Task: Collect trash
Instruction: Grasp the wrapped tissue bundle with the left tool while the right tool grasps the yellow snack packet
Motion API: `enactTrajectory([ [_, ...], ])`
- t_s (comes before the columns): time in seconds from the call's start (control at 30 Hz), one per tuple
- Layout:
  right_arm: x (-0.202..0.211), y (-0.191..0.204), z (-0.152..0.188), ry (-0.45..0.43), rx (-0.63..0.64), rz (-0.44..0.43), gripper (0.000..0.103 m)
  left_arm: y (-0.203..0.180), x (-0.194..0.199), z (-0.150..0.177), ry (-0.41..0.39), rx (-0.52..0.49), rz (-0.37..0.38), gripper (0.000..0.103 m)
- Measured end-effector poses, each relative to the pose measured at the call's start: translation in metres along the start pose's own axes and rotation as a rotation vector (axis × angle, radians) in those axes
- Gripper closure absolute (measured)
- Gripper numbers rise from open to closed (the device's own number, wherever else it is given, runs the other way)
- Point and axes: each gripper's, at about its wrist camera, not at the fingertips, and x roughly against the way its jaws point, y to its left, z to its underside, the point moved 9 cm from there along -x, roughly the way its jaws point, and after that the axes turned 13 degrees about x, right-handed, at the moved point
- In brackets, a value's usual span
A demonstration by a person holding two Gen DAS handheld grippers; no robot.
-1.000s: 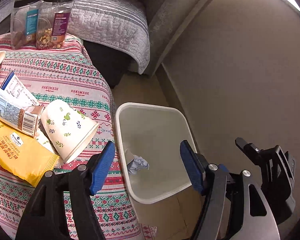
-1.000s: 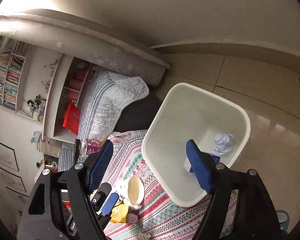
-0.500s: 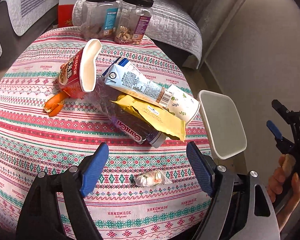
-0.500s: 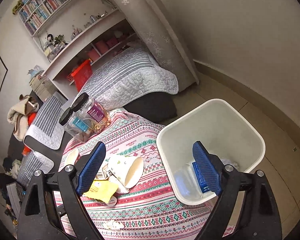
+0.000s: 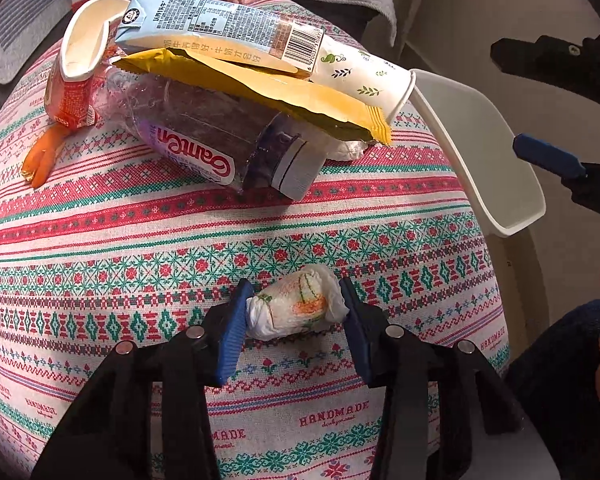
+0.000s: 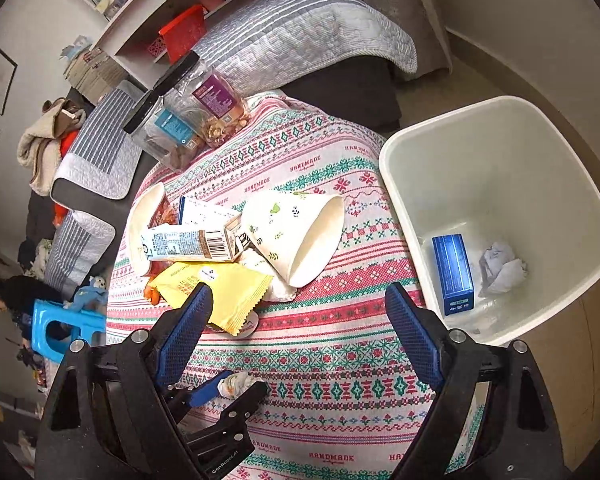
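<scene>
My left gripper (image 5: 296, 312) has closed in around a small crumpled white wrapper (image 5: 296, 307) lying on the patterned tablecloth (image 5: 140, 264); both blue pads touch its ends. It also shows in the right wrist view (image 6: 236, 384). My right gripper (image 6: 300, 336) is open and empty, hovering over the table beside the white bin (image 6: 384, 160). The bin holds a blue box (image 6: 452, 272) and a crumpled tissue (image 6: 500, 266). A heap of trash lies on the table: milk carton (image 5: 220, 28), yellow packet (image 5: 260, 92), plastic bottle (image 5: 204, 136), paper cup (image 5: 360, 74), red cup (image 5: 74, 80).
Two nut jars (image 6: 192, 116) stand at the table's far edge. An orange wrapper (image 5: 44, 156) lies left of the heap. The bin's rim (image 5: 484, 152) sits just off the table's right side. A quilted sofa (image 6: 300, 40) stands behind.
My left gripper swung from the bin over the table, dropped to the small wrapper and narrowed onto it. My right gripper tilted from the bin toward the table.
</scene>
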Motion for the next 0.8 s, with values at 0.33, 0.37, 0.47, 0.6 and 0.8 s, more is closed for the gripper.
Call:
enactTrajectory([
  [0.33,-0.052,0.052,0.027,0.107,-0.204,-0.327,0.042,0.045,0.045,-0.019,-0.076,0.171,0.057,0.061],
  [0.37,-0.053,0.058,0.026,0.099,-0.204,-0.339,0.048,0.048,0.047,-0.019,-0.082,0.178,0.057,0.061],
  [0.47,-0.055,0.071,0.027,0.096,-0.169,-0.341,0.092,0.057,0.053,-0.020,-0.100,0.191,0.055,0.061],
  [0.6,-0.043,0.080,0.025,0.052,-0.158,-0.380,0.101,0.058,0.062,-0.021,-0.098,0.219,0.083,0.061],
  [0.8,-0.003,0.087,0.011,-0.032,-0.088,-0.415,0.101,0.052,0.081,-0.020,-0.130,0.243,0.120,0.061],
])
